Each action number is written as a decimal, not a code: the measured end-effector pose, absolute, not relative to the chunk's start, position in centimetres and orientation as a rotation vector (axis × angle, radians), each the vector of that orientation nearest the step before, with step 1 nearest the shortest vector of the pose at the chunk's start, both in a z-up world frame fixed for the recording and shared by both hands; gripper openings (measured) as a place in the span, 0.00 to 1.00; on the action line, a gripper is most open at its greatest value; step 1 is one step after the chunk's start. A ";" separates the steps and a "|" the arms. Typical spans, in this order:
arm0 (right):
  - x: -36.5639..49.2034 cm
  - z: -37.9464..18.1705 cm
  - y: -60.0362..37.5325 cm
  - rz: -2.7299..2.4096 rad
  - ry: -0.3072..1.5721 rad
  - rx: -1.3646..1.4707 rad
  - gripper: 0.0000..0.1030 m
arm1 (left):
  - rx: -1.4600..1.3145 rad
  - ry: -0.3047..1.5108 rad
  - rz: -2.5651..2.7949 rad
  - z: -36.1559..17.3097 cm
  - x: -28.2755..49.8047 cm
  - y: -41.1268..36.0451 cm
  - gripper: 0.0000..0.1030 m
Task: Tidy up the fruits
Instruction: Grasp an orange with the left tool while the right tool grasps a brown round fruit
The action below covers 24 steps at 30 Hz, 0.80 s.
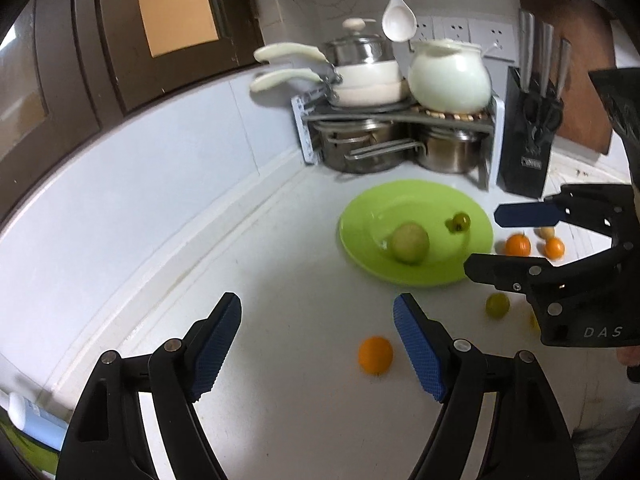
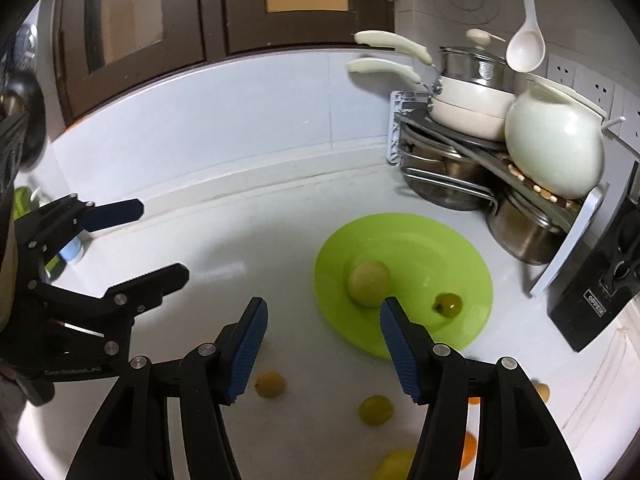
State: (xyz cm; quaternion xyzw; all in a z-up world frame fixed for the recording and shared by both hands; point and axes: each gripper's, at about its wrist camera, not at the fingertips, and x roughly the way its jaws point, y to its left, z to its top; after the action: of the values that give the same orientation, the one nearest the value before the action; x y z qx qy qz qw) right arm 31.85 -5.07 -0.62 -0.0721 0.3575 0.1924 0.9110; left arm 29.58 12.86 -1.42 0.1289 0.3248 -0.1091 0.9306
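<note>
A green plate [image 1: 472,216] [image 2: 460,248] lies on the white counter and holds a pale pear-like fruit [image 1: 409,243] [image 2: 368,282] and a small green fruit [image 1: 459,222] [image 2: 449,305]. Loose fruit lies around it: an orange [image 1: 375,354], a small green fruit [image 1: 497,305], two oranges [image 1: 518,245] to the right. My left gripper [image 1: 318,312] is open and empty, above the counter near the plate; it also shows in the right wrist view [image 2: 160,240]. My right gripper [image 2: 322,320] is open and empty at the plate's near edge; it also shows in the left wrist view [image 1: 482,240]. Yellow fruits [image 2: 271,385] [image 2: 375,410] lie below it.
A rack of pots and pans [image 1: 396,128] [image 2: 472,152] with a white jar [image 1: 448,76] stands in the corner behind the plate. A black knife block [image 1: 528,136] stands to its right. A white spoon [image 1: 394,4] hangs on the wall. A blue bottle [image 1: 36,420] lies at far left.
</note>
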 end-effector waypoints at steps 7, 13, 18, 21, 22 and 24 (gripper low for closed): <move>30.6 -3.0 -3.4 0.471 0.791 -0.199 0.58 | 0.283 0.712 -0.306 -4.8 29.5 13.0 0.76; 30.9 -6.2 -2.7 0.476 0.885 -0.230 0.57 | 0.287 0.746 -0.359 -7.5 30.3 13.2 0.75; 31.0 -7.9 -2.7 0.501 0.930 -0.220 0.57 | 0.324 0.754 -0.406 -8.7 30.7 12.5 0.72; 31.0 -8.5 -2.6 0.511 0.946 -0.221 0.54 | 0.335 0.769 -0.424 -9.4 31.2 12.2 0.68; 31.0 -8.7 -2.6 0.513 0.950 -0.220 0.52 | 0.335 0.775 -0.429 -9.5 31.3 12.1 0.67; 31.5 -9.1 -2.7 0.513 0.956 -0.211 0.51 | 0.332 0.789 -0.439 -10.0 31.7 11.8 0.64</move>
State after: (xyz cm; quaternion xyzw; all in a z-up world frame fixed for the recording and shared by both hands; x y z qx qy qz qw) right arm 31.48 -2.71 -9.06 -0.1001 0.4540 0.2439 0.8511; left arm 31.65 11.84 -9.96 0.1595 0.3796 -0.2113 0.8865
